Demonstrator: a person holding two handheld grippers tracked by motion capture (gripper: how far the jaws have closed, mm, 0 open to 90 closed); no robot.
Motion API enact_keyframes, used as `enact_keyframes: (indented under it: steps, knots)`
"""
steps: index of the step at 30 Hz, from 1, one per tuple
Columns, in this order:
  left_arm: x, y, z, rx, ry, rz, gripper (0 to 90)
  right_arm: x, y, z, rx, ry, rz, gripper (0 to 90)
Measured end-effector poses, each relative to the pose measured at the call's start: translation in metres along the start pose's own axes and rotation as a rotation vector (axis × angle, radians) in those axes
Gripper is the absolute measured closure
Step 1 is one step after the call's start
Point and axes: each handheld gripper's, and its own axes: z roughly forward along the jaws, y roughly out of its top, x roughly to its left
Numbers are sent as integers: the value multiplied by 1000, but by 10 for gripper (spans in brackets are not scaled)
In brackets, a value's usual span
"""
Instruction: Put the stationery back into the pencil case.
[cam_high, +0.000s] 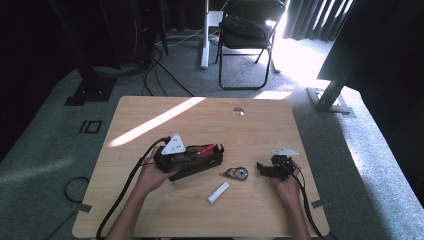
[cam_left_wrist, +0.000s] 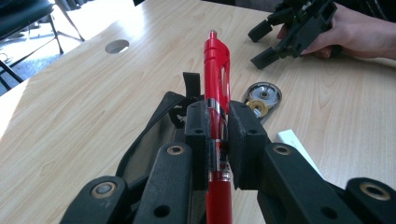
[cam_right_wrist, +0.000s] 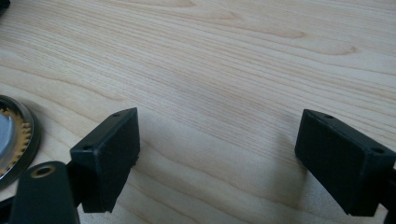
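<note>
My left gripper (cam_left_wrist: 217, 126) is shut on a red pen (cam_left_wrist: 217, 65), which sticks out forward past the jaws. In the high view this gripper (cam_high: 201, 152) lies left of centre, with the red pen (cam_high: 206, 149) over a black pouch (cam_high: 200, 167). The pouch's open black edge (cam_left_wrist: 149, 140) shows just under the jaws. My right gripper (cam_right_wrist: 219, 144) is open, low over bare wood with nothing between its jaws. A hand holds that gripper (cam_high: 262, 170) at the table's right, pointing left toward the pouch.
A round tape dispenser (cam_high: 236, 173) lies between the two grippers, also seen as a disc (cam_left_wrist: 262, 98) beyond the pen and at the left edge (cam_right_wrist: 11, 135). A white stick (cam_high: 218, 192) lies nearer the front edge. The wooden table (cam_high: 200, 120) has a cable hole (cam_high: 238, 111).
</note>
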Motion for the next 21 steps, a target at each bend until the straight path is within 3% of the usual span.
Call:
enact_keyframes:
  steps: [21]
  knots:
    - [10,-2,8,19,7,0,795,0,0,0,0,0,0,138]
